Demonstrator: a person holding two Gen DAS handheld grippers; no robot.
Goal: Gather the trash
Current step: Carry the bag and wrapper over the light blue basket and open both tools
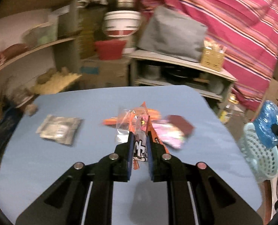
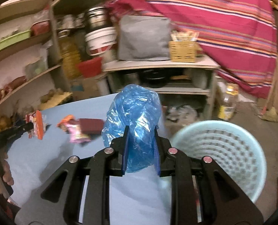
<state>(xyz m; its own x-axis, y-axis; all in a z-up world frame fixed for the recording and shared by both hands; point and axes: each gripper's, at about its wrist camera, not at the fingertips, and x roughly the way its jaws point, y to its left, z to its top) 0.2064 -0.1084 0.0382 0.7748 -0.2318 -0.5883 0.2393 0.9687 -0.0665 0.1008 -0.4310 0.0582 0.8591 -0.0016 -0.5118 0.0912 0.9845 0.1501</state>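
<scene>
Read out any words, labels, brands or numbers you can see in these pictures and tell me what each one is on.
None can be read for certain.
Orange snack wrapper in the left gripper: bold white characters, not legible.
Silver packet on the blue table: print blurred.
Pink wrapper: print blurred.
Bottle on the floor: yellow label, too blurred.
White bucket: red band, no legible text.

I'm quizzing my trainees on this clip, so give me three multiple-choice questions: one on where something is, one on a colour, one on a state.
1. Where is the basket?
A. on the shelf
B. beside the table's edge, on the right gripper's side
C. in the table's middle

2. What colour is the plastic bag?
A. blue
B. green
C. white

3. What state is the left gripper in?
A. open and empty
B. out of view
C. shut on an orange wrapper

Answers: B, it stands off the blue table; A, it shows crumpled blue; C, both pads press the wrapper.
</scene>
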